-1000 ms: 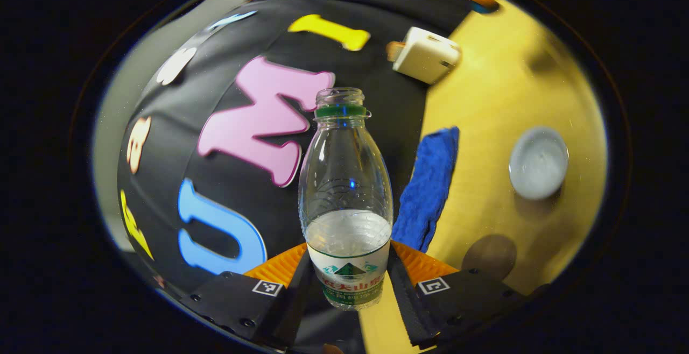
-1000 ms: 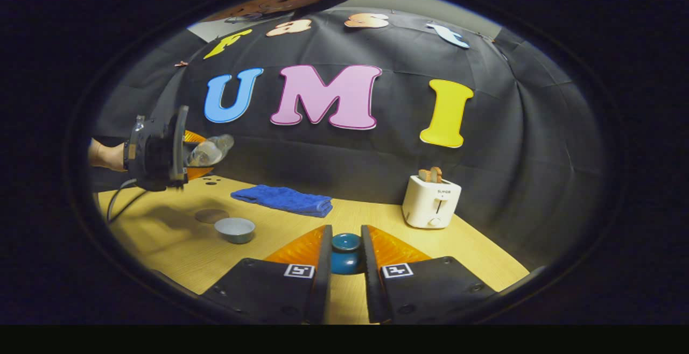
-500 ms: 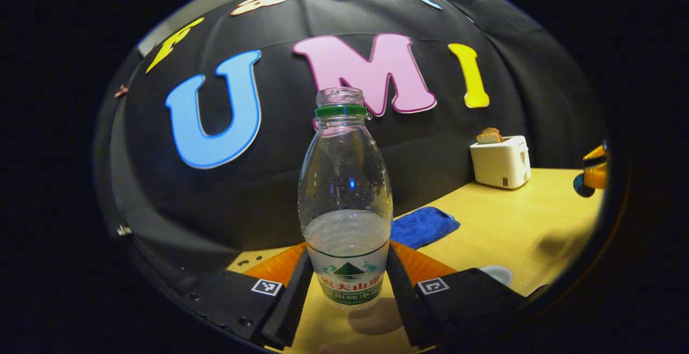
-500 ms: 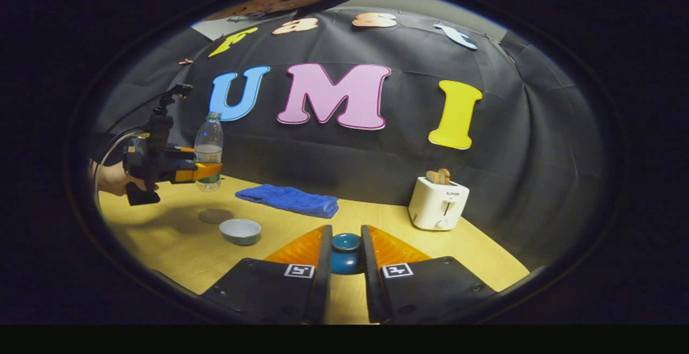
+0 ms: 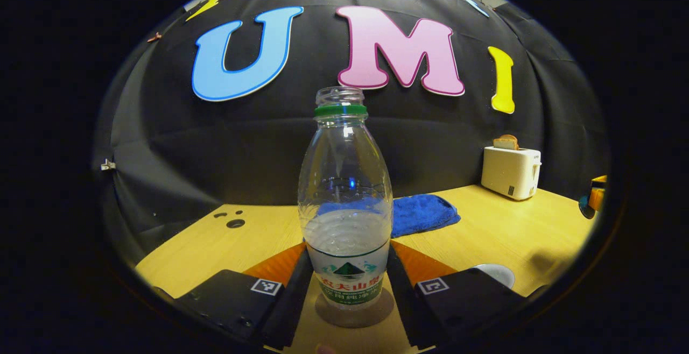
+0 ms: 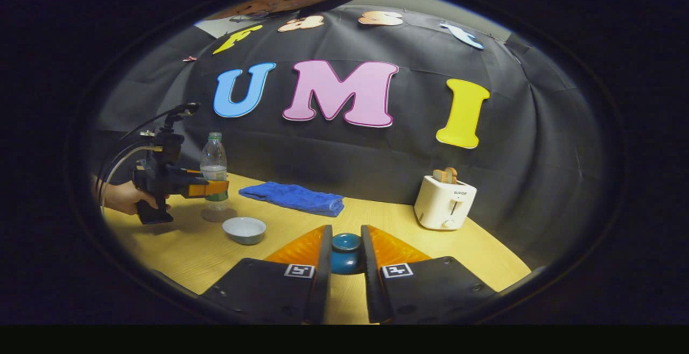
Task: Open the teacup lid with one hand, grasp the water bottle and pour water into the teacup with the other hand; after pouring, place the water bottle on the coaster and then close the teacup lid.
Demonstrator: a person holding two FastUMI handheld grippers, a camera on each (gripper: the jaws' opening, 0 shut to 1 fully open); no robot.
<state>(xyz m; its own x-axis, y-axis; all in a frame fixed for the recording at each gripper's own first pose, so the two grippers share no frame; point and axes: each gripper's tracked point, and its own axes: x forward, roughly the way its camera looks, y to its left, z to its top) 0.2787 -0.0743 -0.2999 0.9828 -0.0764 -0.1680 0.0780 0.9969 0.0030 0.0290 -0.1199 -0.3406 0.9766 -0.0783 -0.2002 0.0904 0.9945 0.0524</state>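
Left gripper view
Bottle: the bottle is standing upright, uncapped, about a third full, directly over the round coaster; a second ago it was tilted over the table, half a second ago upright but higher.
Left gripper: the left gripper is clamping the bottle's label band, both fingers pressing its sides.
Contact: the bottle's base is looking seated on the coaster, though I cannot tell whether it is fully down.
Teacup: the teacup's rim is peeking out just right of the right finger.
Surroundings: a towel and a toaster are lying farther back on the table.

Right gripper view
Lid: the right gripper is gripping the blue lid, narrowly open with both fingers against it, held as in both earlier frames.
Left side: the bottle is now upright on the coaster, lower than half a second ago, with the left gripper and a hand behind it.
Teacup: the open teacup is sitting just beside the coaster.

Task meaning: pouring appears finished; releasing the bottle and closing the teacup are probably what remains.
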